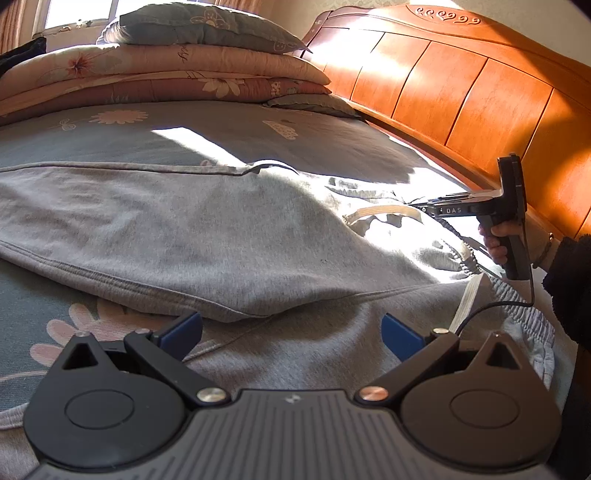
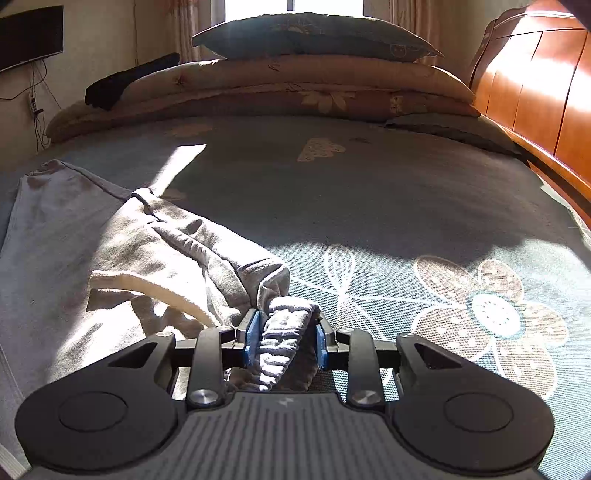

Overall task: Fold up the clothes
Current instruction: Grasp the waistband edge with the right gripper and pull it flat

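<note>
- Trousers lie spread on the bed, lower half of left-wrist frame.
- Folded quilts stacked at the bed's far end, upper left; pillow on top.
- Headboard runs along the right edge.
- Right gripper, lower centre of its own view, has the bunched waistband between its jaws.
- Left gripper at frame bottom, over the trousers.

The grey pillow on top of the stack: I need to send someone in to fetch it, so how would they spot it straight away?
Start at the orange wooden headboard and follow the bed to the window end, where folded floral quilts are piled. The grey pillow lies on top of that pile. Unlike the peach and pink quilts beneath, it is grey-green with pale flower outlines, and it sits higher than the flatter pillow by the headboard.
</note>
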Demonstrator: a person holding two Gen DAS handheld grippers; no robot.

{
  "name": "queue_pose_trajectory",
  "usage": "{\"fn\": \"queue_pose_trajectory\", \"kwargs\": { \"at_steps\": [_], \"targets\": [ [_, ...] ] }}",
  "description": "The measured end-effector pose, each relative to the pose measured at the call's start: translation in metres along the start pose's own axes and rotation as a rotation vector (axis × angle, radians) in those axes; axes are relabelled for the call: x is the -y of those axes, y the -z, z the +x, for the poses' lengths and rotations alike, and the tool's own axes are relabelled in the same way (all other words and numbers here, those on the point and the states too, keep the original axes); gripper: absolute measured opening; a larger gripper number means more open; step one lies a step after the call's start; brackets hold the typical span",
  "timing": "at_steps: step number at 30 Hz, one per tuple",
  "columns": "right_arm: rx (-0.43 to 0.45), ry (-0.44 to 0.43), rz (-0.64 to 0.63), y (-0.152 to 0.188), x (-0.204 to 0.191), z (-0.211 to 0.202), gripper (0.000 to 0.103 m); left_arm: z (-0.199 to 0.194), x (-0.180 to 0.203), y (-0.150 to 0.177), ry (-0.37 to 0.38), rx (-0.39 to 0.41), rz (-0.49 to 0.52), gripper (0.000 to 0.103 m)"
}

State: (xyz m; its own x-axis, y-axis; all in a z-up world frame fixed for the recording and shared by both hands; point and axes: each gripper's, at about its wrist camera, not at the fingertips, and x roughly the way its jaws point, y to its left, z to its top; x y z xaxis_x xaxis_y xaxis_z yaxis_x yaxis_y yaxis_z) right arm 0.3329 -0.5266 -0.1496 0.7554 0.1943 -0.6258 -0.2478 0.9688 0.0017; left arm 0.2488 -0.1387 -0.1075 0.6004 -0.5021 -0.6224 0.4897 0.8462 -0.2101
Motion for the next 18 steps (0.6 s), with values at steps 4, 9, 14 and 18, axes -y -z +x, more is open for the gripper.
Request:
{"fn": "queue_pose_trajectory", "kwargs": {
  "at_steps": [4, 9, 14, 18],
  "targets": [
    [0.015, 0.155, 0.045, -0.008, -0.004, -0.015, 0.025, -0.006, -0.002, 0.000, 0.009, 0.010, -0.007, 0.102],
    [-0.067, 0.204, 0.090, -0.007, 0.001, -0.002, 0.027, -0.011, -0.006, 0.001, 0.014, 0.020, -0.043, 0.102],
    [-0.034, 0.242, 0.137, -0.018, 0.001, -0.021, 0.049, -0.018, -0.009, 0.003, 0.003, 0.020, -0.042, 0.102],
    [0.022, 0.220, 0.206, -0.025, -0.005, -0.065, 0.050, -0.026, -0.012, 0.004, -0.028, 0.016, -0.039, 0.102]
  ]
}}
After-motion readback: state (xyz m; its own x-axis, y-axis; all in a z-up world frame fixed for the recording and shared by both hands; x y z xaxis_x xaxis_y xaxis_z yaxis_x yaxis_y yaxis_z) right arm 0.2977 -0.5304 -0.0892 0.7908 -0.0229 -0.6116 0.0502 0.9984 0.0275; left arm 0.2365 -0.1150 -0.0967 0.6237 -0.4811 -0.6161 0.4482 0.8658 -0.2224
